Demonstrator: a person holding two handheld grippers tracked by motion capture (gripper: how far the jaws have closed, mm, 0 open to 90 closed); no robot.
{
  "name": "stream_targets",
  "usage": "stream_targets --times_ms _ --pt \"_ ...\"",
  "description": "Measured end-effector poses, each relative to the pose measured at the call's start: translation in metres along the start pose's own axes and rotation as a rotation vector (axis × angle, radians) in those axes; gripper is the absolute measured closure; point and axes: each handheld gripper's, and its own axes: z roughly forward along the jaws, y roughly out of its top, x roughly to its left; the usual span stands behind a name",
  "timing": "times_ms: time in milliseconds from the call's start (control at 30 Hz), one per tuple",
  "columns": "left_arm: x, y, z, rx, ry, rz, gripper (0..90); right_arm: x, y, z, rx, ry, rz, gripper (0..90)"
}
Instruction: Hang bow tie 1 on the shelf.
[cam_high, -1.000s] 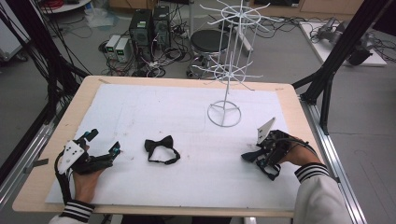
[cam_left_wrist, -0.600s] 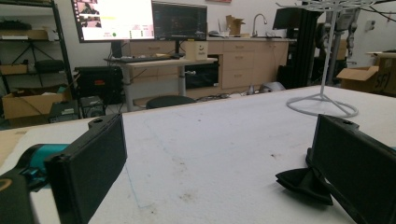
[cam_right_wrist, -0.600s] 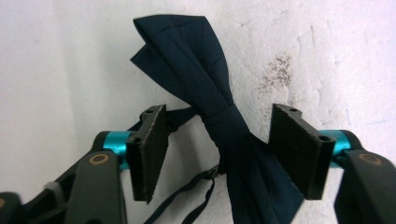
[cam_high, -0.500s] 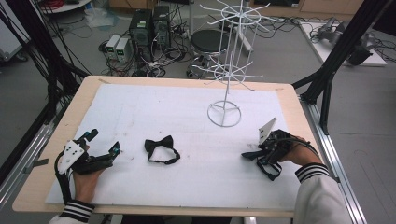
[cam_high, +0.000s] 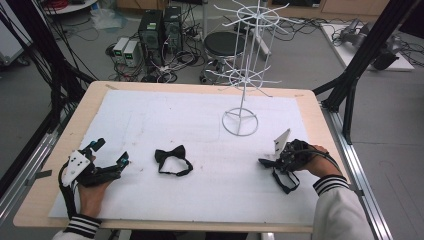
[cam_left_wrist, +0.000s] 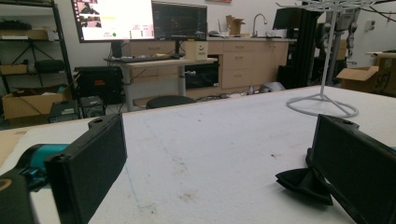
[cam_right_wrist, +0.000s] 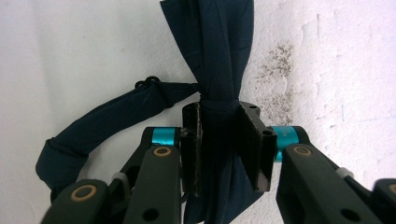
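The dark blue bow tie (cam_right_wrist: 219, 56) sat pinched at its knot in my right gripper (cam_right_wrist: 219, 144), the jaws closed on the middle of it, the wings running up to the top edge of the right gripper view and its strap looping off to the lower left over the white sheet. In the high view that same bow tie (cam_high: 282, 175) lay low on the right of the bench (cam_high: 320, 107), its strap hanging toward the bottom of the frame under my right gripper (cam_high: 267, 163), with my right hand (cam_high: 312, 160) behind it.

A second one, a black bow tie (cam_high: 171, 159), lay flat on the sheet left of centre in the high view, strap curled below it, well apart from both grippers. In the left gripper view its edge (cam_left_wrist: 303, 182) showed at lower right, just beside the right-hand jaw.

My left gripper (cam_high: 110, 155) rested at the lower left of the high view, jaws spread wide and holding nothing, my left hand (cam_high: 92, 192) below it. The left gripper view showed that gripper (cam_left_wrist: 219, 168) with bare sheet between its jaws.

The white wire rack (cam_high: 241, 75) stood upright at upper centre of the high view, its ring base on the sheet.
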Motion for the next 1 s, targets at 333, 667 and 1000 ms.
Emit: stream_targets --times_ms 333,667,1000 --pt "0.0 0.0 0.0 0.001 0.0 0.0 4.2 0.0 0.0 -0.004 -0.037 -0.007 0.022 72.4" --pt "0.0 0.0 0.0 -0.003 0.001 -0.001 4.2 0.0 -0.001 -0.015 -0.169 -0.03 0.115 72.1" --pt "0.0 0.0 0.0 -0.006 0.002 -0.004 4.2 0.002 -0.003 -0.029 -0.299 -0.081 0.175 72.1"
